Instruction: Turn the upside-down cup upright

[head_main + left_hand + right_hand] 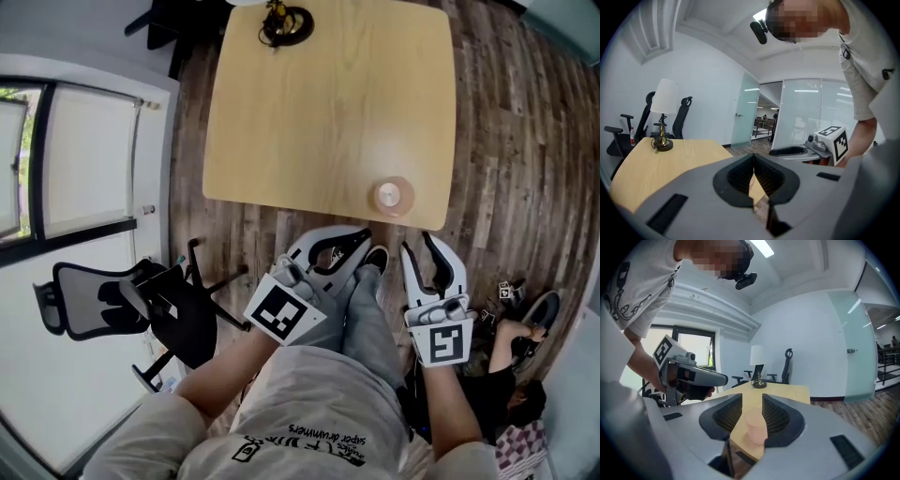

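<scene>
A pale pink cup (pixel 394 196) stands near the front right corner of the wooden table (pixel 309 122); from above it shows a closed pale top inside a wider pink ring. In the right gripper view the cup (pixel 756 426) appears through the gap between the jaws, farther off on the table. My right gripper (pixel 419 248) is open with nothing between its pads (pixel 774 418), and it hangs short of the table edge, just in front of the cup. My left gripper (pixel 359 239) is shut and empty, left of the right one, below the table's front edge. Its jaws meet in the left gripper view (pixel 753 169).
A small lamp (pixel 284 23) stands at the table's far edge. A black office chair (pixel 122 305) is on the left beside a window wall. The person's legs and shoes (pixel 370 267) are under the grippers. Bags and shoes (pixel 525 328) lie on the wood floor at the right.
</scene>
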Demonstrator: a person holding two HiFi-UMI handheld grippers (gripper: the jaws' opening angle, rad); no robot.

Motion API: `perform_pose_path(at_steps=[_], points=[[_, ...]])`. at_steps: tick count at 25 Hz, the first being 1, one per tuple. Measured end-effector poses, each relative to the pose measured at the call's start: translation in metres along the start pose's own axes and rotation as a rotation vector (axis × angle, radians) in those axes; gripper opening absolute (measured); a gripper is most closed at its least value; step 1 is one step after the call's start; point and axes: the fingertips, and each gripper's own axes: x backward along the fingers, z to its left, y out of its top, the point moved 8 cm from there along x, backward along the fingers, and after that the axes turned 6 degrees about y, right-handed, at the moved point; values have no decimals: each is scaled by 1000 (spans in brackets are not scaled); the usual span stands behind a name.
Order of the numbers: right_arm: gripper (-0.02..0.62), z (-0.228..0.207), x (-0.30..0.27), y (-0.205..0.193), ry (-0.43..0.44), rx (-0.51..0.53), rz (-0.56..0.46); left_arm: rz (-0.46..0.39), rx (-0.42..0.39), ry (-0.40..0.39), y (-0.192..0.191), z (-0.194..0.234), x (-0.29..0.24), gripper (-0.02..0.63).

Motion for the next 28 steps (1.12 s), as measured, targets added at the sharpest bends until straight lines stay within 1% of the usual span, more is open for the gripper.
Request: perform_pose_path(at_steps=[5, 9, 12, 20, 25, 28], points=[[164, -5, -8, -30, -8, 14, 23, 14, 14, 0, -20, 8, -7, 9], [235, -5, -22, -51, -10, 18, 42, 17, 11, -7, -34, 16, -13, 9], [270, -9, -30, -65, -19, 15, 47, 18, 3, -14, -42, 17, -20, 11], [319, -19, -53, -92, -28, 13, 76, 18, -4, -26, -55, 21, -33, 11], [337, -21, -67, -100, -21, 15, 63, 28, -8, -34, -59, 22, -38, 11], [353, -24, -74, -104, -18, 10, 73, 24, 5, -30, -61, 22, -41, 11]])
